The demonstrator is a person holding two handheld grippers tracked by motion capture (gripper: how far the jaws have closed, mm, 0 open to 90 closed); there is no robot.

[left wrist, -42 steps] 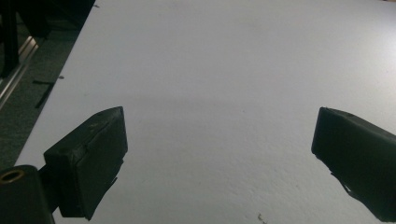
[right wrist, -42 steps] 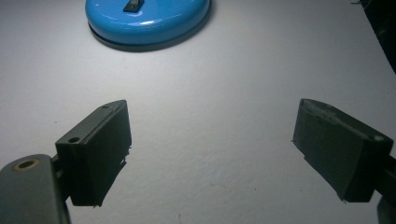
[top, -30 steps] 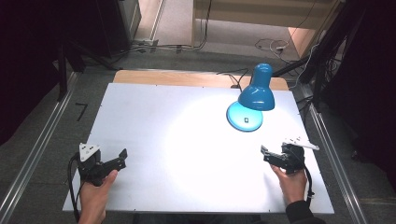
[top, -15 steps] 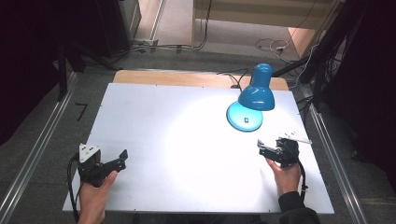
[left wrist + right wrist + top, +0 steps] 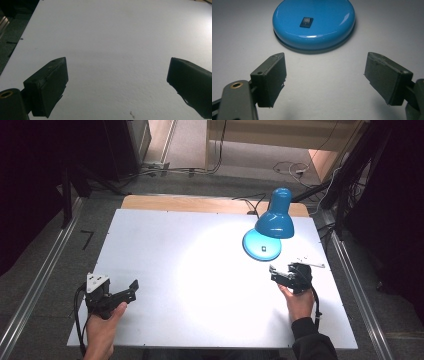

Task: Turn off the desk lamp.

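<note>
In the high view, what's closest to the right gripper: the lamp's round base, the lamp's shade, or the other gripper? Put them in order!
From the right gripper:
1. Lamp base, just beyond it on the table.
2. Lamp shade, above the base, farther back.
3. Left gripper, across the table.

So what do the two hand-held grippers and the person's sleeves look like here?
Both are black. The left hand-held gripper carries a grey three-cornered plate and trails a black cable; the right hand-held gripper has blocky dark pads. A dark sleeve covers the right wrist.
</note>
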